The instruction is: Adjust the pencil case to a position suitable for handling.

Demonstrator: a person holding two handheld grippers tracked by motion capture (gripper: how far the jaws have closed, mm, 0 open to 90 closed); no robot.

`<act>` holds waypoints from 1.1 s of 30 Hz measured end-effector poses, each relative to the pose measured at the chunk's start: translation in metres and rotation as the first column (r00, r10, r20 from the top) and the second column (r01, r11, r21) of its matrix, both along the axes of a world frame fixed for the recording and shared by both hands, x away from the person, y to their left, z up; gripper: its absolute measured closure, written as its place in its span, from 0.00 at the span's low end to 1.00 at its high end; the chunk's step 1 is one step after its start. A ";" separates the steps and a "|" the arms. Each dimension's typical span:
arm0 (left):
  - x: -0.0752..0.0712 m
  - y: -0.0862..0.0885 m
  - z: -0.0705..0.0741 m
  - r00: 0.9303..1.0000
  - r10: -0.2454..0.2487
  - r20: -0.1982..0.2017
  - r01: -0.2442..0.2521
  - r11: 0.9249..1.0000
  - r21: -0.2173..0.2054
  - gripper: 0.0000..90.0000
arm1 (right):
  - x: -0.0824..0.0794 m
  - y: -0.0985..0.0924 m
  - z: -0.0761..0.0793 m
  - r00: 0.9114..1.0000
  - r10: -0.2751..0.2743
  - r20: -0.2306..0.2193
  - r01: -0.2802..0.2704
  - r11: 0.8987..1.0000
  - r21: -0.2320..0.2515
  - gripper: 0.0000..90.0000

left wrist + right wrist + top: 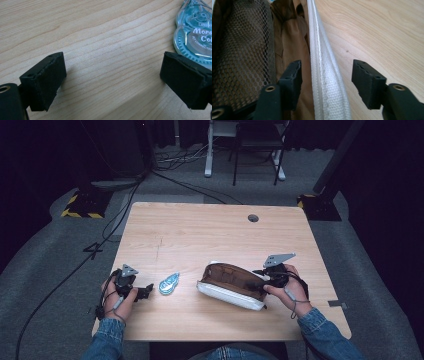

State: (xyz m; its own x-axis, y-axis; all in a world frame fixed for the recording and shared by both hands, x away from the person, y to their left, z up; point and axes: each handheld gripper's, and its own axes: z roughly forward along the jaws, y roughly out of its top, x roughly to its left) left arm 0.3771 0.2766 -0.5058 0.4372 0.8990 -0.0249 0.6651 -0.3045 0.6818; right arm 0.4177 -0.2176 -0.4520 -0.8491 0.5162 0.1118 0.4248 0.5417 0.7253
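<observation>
Two claws rest low on the worktop (200,230). At lower left, the left claw (146,291) stands wide, empty, just beside the blue correction-tape dispenser (169,283). Right of centre lies the open brown pouch (232,285); the right claw (325,80) straddles its white rim, pads apart.

The wooden table (175,230) has a round cable hole (253,218) well beyond the right gripper (259,273). Black cables (117,215) trail over the grey floor (45,250) far beyond the left gripper (149,290).

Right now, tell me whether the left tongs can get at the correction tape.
Probably yes: the left tongs stand open beside the correction tape, with only bare table between them.
</observation>
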 end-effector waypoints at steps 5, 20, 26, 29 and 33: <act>0.001 0.000 0.000 1.000 -0.003 -0.003 0.003 1.000 0.000 0.07 | -0.003 -0.002 0.007 0.999 -0.009 0.032 0.008 1.000 0.016 0.33; -0.001 -0.001 0.000 1.000 -0.013 -0.004 0.013 1.000 0.006 0.07 | -0.021 -0.031 0.035 0.992 -0.080 0.101 0.070 0.993 0.091 0.25; -0.003 -0.001 0.000 1.000 -0.027 -0.005 0.027 1.000 -0.001 0.07 | -0.024 -0.048 0.041 0.986 -0.119 0.116 0.107 0.989 0.106 0.23; -0.003 -0.002 0.001 1.000 -0.023 -0.006 0.023 1.000 0.003 0.07 | -0.024 -0.056 0.043 0.984 -0.137 0.116 0.124 0.986 0.113 0.23; -0.003 -0.002 0.000 1.000 -0.025 -0.006 0.025 1.000 -0.002 0.07 | -0.023 -0.071 0.043 0.977 -0.177 0.122 0.163 0.980 0.118 0.24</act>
State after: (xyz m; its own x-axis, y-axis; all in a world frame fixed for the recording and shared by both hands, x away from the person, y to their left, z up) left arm 0.3736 0.2751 -0.5056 0.4591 0.8879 -0.0295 0.6614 -0.3195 0.6786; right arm 0.3946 -0.2882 -0.4085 -0.7610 0.6452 0.0675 0.4012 0.3862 0.8306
